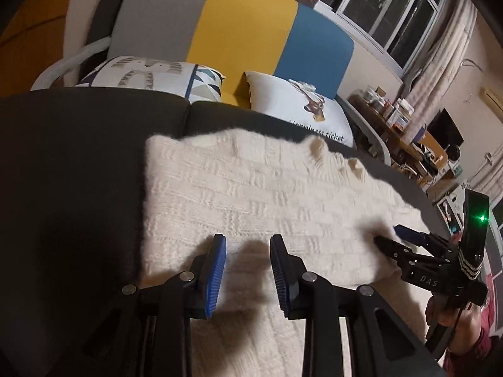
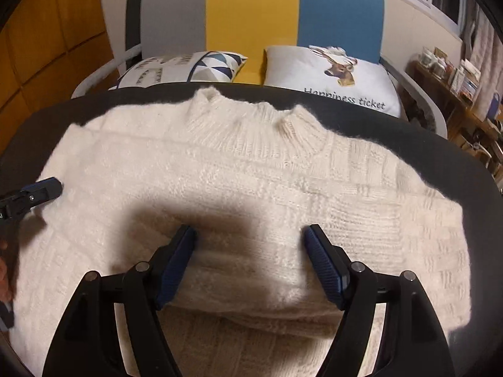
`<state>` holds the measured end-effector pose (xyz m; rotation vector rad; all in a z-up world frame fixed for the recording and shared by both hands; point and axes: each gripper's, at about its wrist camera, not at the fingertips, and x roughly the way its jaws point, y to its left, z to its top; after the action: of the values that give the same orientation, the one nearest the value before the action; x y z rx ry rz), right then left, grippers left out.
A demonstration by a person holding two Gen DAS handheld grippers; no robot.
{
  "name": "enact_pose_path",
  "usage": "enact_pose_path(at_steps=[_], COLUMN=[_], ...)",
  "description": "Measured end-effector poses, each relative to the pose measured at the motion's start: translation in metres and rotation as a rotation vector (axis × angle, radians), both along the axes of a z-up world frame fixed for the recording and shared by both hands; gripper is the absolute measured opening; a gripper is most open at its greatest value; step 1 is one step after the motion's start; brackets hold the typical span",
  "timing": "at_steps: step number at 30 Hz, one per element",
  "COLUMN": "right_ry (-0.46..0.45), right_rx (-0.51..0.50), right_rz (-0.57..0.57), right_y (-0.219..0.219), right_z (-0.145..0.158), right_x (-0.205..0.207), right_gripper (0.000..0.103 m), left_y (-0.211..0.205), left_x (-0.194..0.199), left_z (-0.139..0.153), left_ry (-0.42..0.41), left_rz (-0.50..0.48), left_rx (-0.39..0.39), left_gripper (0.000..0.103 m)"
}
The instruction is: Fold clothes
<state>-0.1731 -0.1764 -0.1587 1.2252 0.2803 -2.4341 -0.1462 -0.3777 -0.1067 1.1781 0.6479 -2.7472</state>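
So the cream knit sweater [image 2: 251,182] is lying flat on the dark surface [image 2: 456,157], collar [image 2: 251,122] up at 12 o'clock toward the striped sofa [image 2: 251,15], with a folded bulge of knit sitting on top near 6 o'clock. The right gripper [image 2: 248,260] has its fingers spread wide, straddling that bulge without visibly squeezing it. The left gripper [image 1: 248,270] hangs over the sweater's left part with its fingers apart and nothing between them; in the right wrist view it pokes in at 9 o'clock. My worry: this knit is thick and fuzzy, so a shallow pinch could catch just the top layer and drag the fold crooked. Also, if one hand pulls ahead of the other, the whole thing probably slides on that smooth surface instead of folding.
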Motion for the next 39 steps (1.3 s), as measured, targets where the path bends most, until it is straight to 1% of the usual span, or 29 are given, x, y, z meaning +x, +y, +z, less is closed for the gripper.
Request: enact_pose_path(at_steps=[3,4,6,7,8,9,11,13,14,17,18,20,22,24,26,27,28,29,30,32,34,37,39], right_ry=[0.029,0.044,0.045,0.037,0.020,-0.001,0.014,-0.010,-0.016,0.016,0.026,0.033,0.014,-0.016,-0.060,-0.045,-0.015,0.000,0.004,-0.018,-0.045,-0.010,0.000], right_rx=[0.001,0.002,-0.012,-0.018,-0.017,-0.014,-0.023,-0.030,-0.037,-0.067,-0.072,-0.070,-0.065,-0.054,-0.044,-0.047,-0.045,-0.033,-0.024,-0.034,-0.043,-0.073,-0.066], right_rz=[0.003,0.003,-0.005,-0.012,-0.018,-0.019,-0.014,-0.019,-0.025,-0.020,-0.019,-0.025,-0.045,-0.072,-0.103,-0.103,-0.097,-0.094,-0.092,-0.095,-0.108,-0.091,-0.083], right_y=[-0.001,-0.001,0.001,0.003,0.004,0.004,0.005,0.006,0.007,0.019,0.024,0.037,0.050,0.062,0.074,0.078,0.078,0.077,0.076,0.077,0.080,0.088,0.095], right_z=[0.014,0.017,0.017,0.014,0.007,-0.002,-0.006,-0.001,0.003,0.019,0.023,0.027,0.022,0.011,-0.005,-0.011,-0.013,-0.014,-0.014,-0.013,-0.007,0.008,0.009], right_x=[0.013,0.019,0.027,0.030,0.029,0.027,0.026,0.024,0.025,0.045,0.053,0.072,0.089,0.102,0.109,0.115,0.120,0.122,0.122,0.118,0.118,0.138,0.151], right_gripper=[0.076,0.076,0.076,0.076,0.077,0.081,0.082,0.082,0.082,0.082,0.082,0.082,0.082,0.082,0.082,0.083,0.083,0.083,0.084,0.085,0.085,0.085,0.085], left_y=[0.008,0.011,0.015,0.015,0.016,0.016,0.019,0.024,0.026,0.039,0.045,0.057,0.062,0.070,0.080,0.085,0.085,0.084,0.079,0.067,0.058,0.057,0.059], left_x=[0.015,0.014,0.008,0.007,0.008,0.007,0.009,0.011,0.017,0.043,0.051,0.065,0.069,0.077,0.085,0.087,0.087,0.088,0.090,0.096,0.115,0.144,0.152], left_z=[0.007,0.003,-0.013,-0.019,-0.020,-0.018,-0.011,-0.002,0.004,0.017,0.019,0.017,0.005,-0.011,-0.016,-0.018,-0.019,-0.018,-0.017,-0.011,0.000,0.008,-0.003], left_ry=[0.044,0.024,-0.044,-0.050,-0.036,-0.037,-0.058,-0.078,-0.075,-0.047,-0.039,-0.056,-0.083,-0.114,-0.074,-0.063,-0.057,-0.054,-0.055,-0.061,-0.032,0.013,-0.025], left_rz=[-0.010,-0.008,0.001,0.002,0.003,0.007,0.019,0.032,0.037,0.036,0.030,0.027,0.022,0.022,0.012,0.004,0.002,0.002,0.006,0.027,0.040,0.018,-0.008], left_rx=[-0.005,-0.020,-0.055,-0.066,-0.069,-0.071,-0.078,-0.086,-0.086,-0.079,-0.088,-0.107,-0.110,-0.135,-0.220,-0.261,-0.272,-0.263,-0.235,-0.161,-0.095,-0.072,-0.068], left_gripper=[0.030,0.030,0.030,0.030,0.030,0.030,0.030,0.030,0.031,0.031,0.031,0.031,0.031,0.031,0.032,0.032,0.032,0.032,0.032,0.032,0.032,0.032,0.032])
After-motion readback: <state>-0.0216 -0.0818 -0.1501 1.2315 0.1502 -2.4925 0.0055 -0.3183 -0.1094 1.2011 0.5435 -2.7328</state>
